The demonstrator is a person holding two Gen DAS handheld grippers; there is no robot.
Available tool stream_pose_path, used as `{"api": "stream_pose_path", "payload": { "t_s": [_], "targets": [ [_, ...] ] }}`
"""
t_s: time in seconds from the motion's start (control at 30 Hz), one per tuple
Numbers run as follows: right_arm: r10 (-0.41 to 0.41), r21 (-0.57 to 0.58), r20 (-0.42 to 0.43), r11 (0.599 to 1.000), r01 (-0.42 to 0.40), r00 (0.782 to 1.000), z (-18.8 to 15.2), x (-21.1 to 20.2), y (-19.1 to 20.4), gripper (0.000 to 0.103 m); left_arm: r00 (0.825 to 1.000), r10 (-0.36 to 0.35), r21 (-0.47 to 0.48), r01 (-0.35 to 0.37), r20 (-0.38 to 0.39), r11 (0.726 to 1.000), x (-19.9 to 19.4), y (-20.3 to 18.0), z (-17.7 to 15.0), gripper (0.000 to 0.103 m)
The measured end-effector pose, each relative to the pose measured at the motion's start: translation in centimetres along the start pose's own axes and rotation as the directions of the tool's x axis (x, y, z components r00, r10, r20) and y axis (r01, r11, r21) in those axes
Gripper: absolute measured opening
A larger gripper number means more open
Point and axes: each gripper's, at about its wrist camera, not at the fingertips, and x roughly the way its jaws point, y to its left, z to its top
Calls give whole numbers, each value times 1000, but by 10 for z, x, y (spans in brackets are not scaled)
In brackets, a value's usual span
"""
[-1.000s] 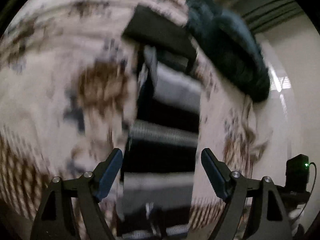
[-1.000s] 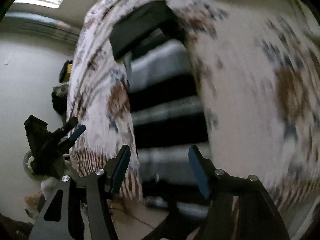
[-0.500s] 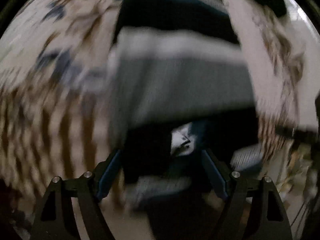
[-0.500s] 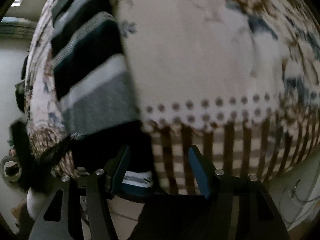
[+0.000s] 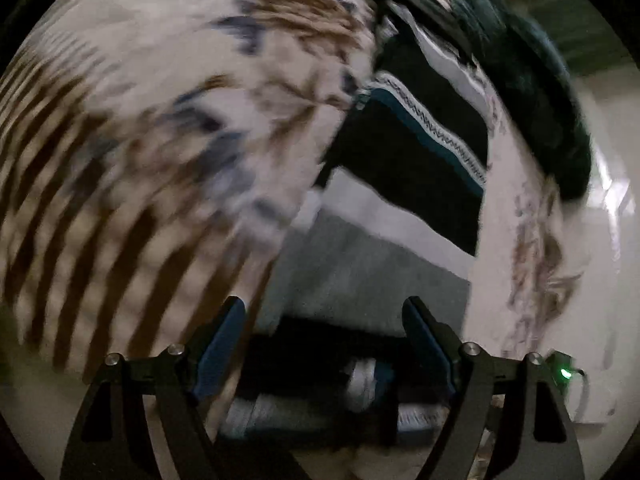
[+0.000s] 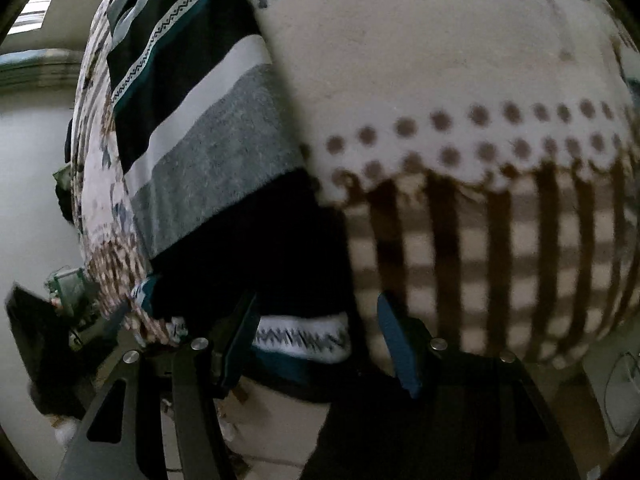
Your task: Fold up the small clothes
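Note:
A striped garment (image 5: 400,184) with black, white, grey and teal bands lies stretched along a bed, its near end hanging over the edge. It also shows in the right wrist view (image 6: 208,136). My left gripper (image 5: 324,340) is open, its jaws either side of the garment's near black hem. My right gripper (image 6: 316,340) is open around the hanging hem with the white zigzag band (image 6: 300,338). Neither holds the cloth.
The bed has a cream cover (image 5: 140,120) with brown and blue flowers, brown dots and stripes (image 6: 480,220). A dark teal garment (image 5: 532,92) lies at the far end. A black device with a green light (image 5: 564,372) stands at right. Pale floor (image 6: 32,160) lies beside the bed.
Both grippers dropped toward the garment's near end at the bed edge. The left view then pulled back and tilted, so more of the garment shows. Both jaws stayed open.

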Motion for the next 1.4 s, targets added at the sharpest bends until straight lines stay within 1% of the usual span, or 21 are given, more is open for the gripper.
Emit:
{"api": "stream_pose_path", "payload": {
  "t_s": [0.07,0.1,0.17,0.2,0.23,0.27,0.3,0.37,0.4,0.47,0.57,0.67,0.77,0.87,0.93,1.07,1.17,1.23,1.3,1.33,1.4],
  "targets": [
    [-19,-7,-9,1000,19,1000,4,8,3,63,991,114,100,-107,-68,989,34,-14,11,80],
    [-31,-11,-16,999,30,999,4,11,4,63,982,148,180,-126,-118,976,50,-22,11,80],
    [-64,-23,-26,998,64,998,4,15,5,63,968,214,322,-162,-134,933,51,-30,-7,80],
    [-70,-24,-32,997,69,997,3,16,5,63,964,229,359,-166,-139,918,48,-28,-15,80],
    [-64,-22,-39,998,63,997,2,16,3,63,950,271,396,-191,-155,898,43,-22,-32,80],
    [-62,-20,-45,998,61,997,0,17,2,63,940,293,400,-204,-174,894,38,-12,-45,80],
    [-61,-18,-52,998,60,997,-1,19,1,63,935,292,376,-202,-200,904,33,3,-58,80],
    [-40,-12,-64,999,40,997,-4,20,-1,63,949,229,248,-173,-217,953,16,37,-74,80],
    [-28,-9,-69,1000,28,997,-5,22,-2,63,964,165,143,-137,-210,980,7,54,-77,80],
    [-13,-11,-77,1000,12,997,-6,25,-3,63,982,70,25,-67,-176,997,1,69,-76,80],
    [1,-9,-85,1000,-2,996,-5,35,-6,63,989,-42,-56,34,-144,998,12,75,-71,80],
    [31,8,-96,1000,-30,995,-3,42,-10,63,988,-35,-44,29,-151,999,28,77,-69,81],
    [54,35,-112,998,-50,992,1,41,-19,63,992,-14,-21,11,-123,1000,25,60,-66,81],
    [58,30,-111,998,-55,992,2,38,-20,63,997,-48,-33,46,-54,998,-3,62,-74,81],
    [72,15,-115,997,-70,991,0,37,-22,63,1000,-20,-25,19,-20,1000,-20,64,-77,81],
    [110,16,-116,994,-109,987,0,36,-29,63,995,-78,-19,79,65,997,-55,69,-75,81],
    [132,11,-119,991,-131,984,1,36,-31,64,989,-143,11,143,21,990,-36,64,-63,81],
    [133,6,-121,991,-133,984,1,34,-38,64,983,-165,8,167,-83,986,-3,65,-56,81],
    [132,-1,-119,991,-133,984,0,35,-36,64,964,-202,-29,200,-173,979,26,66,-60,81],
    [141,-1,-118,990,-143,983,0,35,-37,64,967,-191,-34,188,-169,982,28,67,-62,81],
    [169,-7,-124,985,-171,978,-2,35,-37,56,967,-197,-17,197,-159,980,28,61,-68,81]
  ]
}}
